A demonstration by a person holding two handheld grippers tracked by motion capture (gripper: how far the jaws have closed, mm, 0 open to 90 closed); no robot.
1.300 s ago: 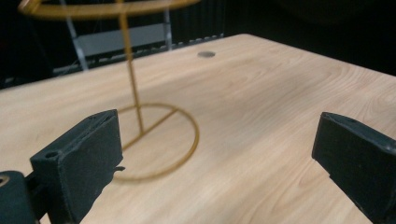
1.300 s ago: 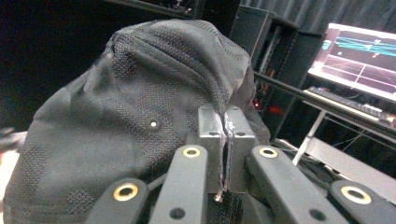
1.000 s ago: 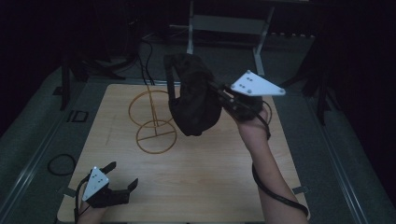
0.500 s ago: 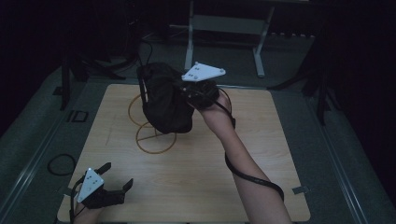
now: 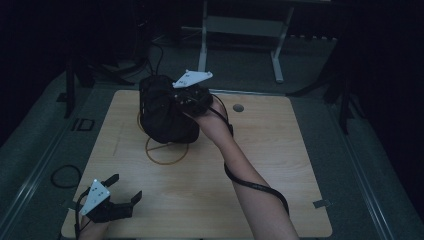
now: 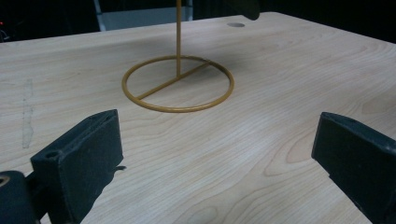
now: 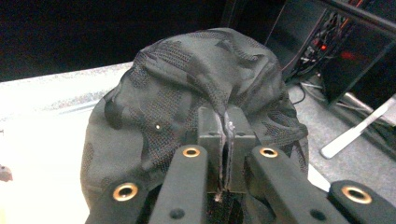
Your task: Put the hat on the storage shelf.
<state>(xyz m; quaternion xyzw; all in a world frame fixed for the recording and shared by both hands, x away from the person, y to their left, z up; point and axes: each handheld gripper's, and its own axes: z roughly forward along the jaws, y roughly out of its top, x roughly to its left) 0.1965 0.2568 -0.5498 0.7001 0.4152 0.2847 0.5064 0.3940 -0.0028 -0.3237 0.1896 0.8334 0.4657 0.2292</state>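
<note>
**Dark cap being carried over the gold stand**

The right gripper point(image 5: 187, 100) is pinching a fold of a dark, mesh-patterned fabric cap point(image 5: 165, 115), its jaws pressed nearly together on the cloth, as the right gripper view makes plain point(image 7: 224, 135). The cap is hanging in the air above the far-left part of the light wooden table point(image 5: 280, 165), directly over a thin gold wire stand with a ring-shaped base point(image 5: 165, 150). Holding the cap by a bunched fold is leaving its hollow free, which likely suits lowering it onto the stand's upright rod point(image 6: 178, 37). The rod's top is being hidden by the cap, so I cannot tell whether the two are touching.

The left gripper point(image 5: 117, 200) is resting near the table's near-left corner, well apart from the stand, its jaws spread wide with nothing between them. It is pointing toward the ring base point(image 6: 177, 84), seemingly waiting in reserve to steady the stand should it tip.
</note>
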